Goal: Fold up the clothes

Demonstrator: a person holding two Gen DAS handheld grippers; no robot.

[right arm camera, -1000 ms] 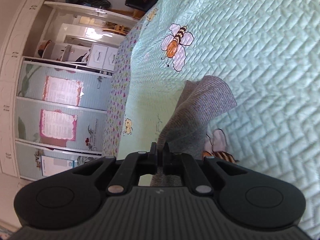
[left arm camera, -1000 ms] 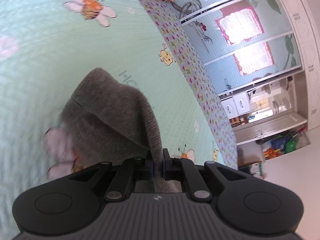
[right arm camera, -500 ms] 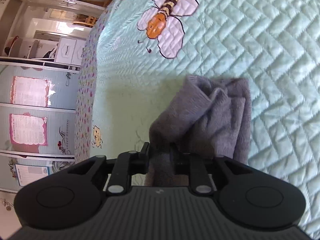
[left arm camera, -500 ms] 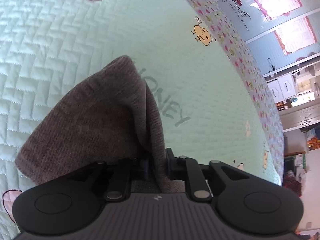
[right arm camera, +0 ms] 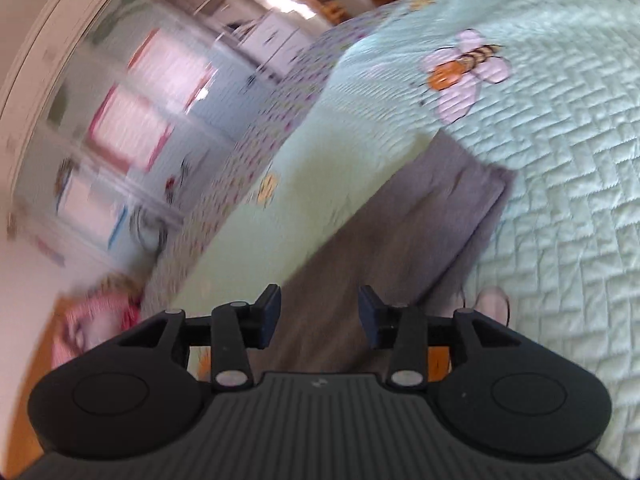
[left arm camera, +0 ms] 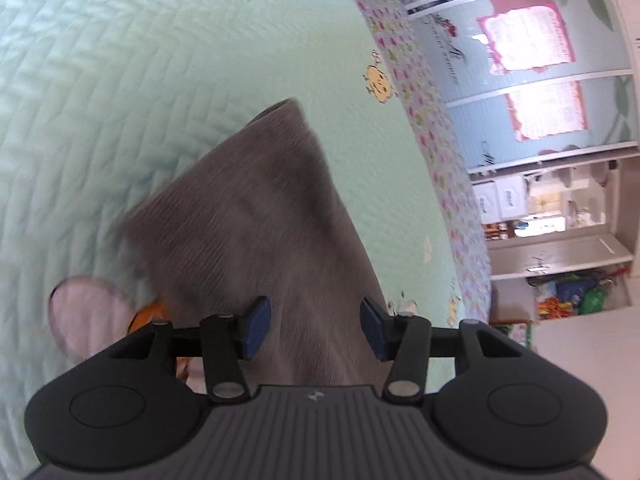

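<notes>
Mint quilted bedspread (left arm camera: pixel 120 100) carries a grey knitted garment (left arm camera: pixel 256 216); left claw (left arm camera: pixel 316 330) and right claw (right arm camera: pixel 318 316) are both spreading apart, cloth lying unpinched between their pads.

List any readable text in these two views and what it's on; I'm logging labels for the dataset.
None can be read now.
Pink-framed posters on the cabinet doors: print too small.
Script on the door: illegible.
White storage boxes: labels too small.
Green quilt: only bee pictures show.
Right wrist view: too blurred.
</notes>
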